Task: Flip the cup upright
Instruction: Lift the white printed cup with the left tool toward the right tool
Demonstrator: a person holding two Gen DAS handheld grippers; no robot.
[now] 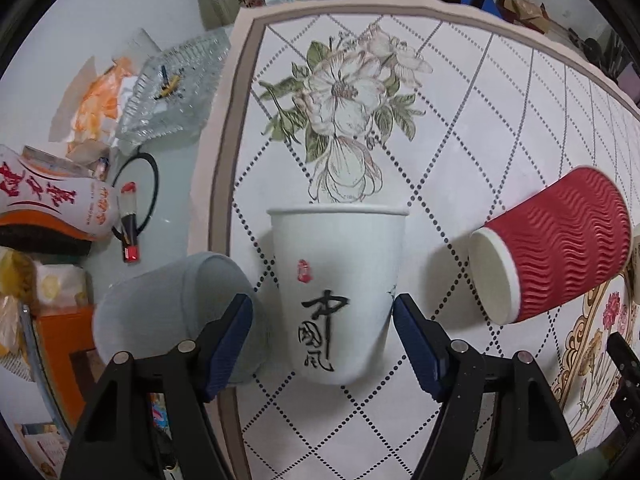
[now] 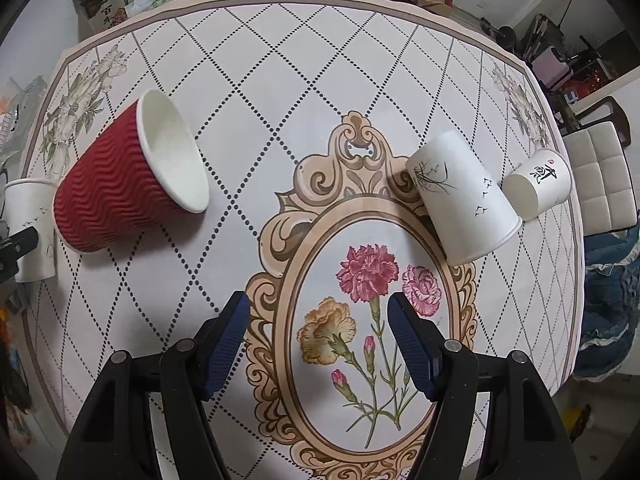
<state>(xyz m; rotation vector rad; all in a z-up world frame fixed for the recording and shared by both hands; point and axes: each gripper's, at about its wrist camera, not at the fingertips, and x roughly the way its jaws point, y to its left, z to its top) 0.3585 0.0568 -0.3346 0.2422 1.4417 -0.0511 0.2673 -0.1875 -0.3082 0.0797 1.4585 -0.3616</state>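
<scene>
A white paper cup with black calligraphy (image 1: 338, 288) stands upright on the patterned tablecloth (image 1: 460, 120), between the fingers of my left gripper (image 1: 323, 314). The jaws are open and stand beside the cup walls with small gaps. This cup also shows at the left edge of the right wrist view (image 2: 30, 228). A red ripple cup (image 1: 556, 246) lies on its side to the right; it also shows in the right wrist view (image 2: 128, 176). My right gripper (image 2: 318, 312) is open and empty above the flower medallion. Two white cups lie on their sides, a larger (image 2: 464, 200) and a smaller (image 2: 538, 182).
A grey cup (image 1: 176, 316) lies at the table's left edge by my left finger. Off the table to the left are a glass tray (image 1: 176, 92), a printed bottle (image 1: 52, 204) and wrappers. Chairs (image 2: 600, 172) stand on the right.
</scene>
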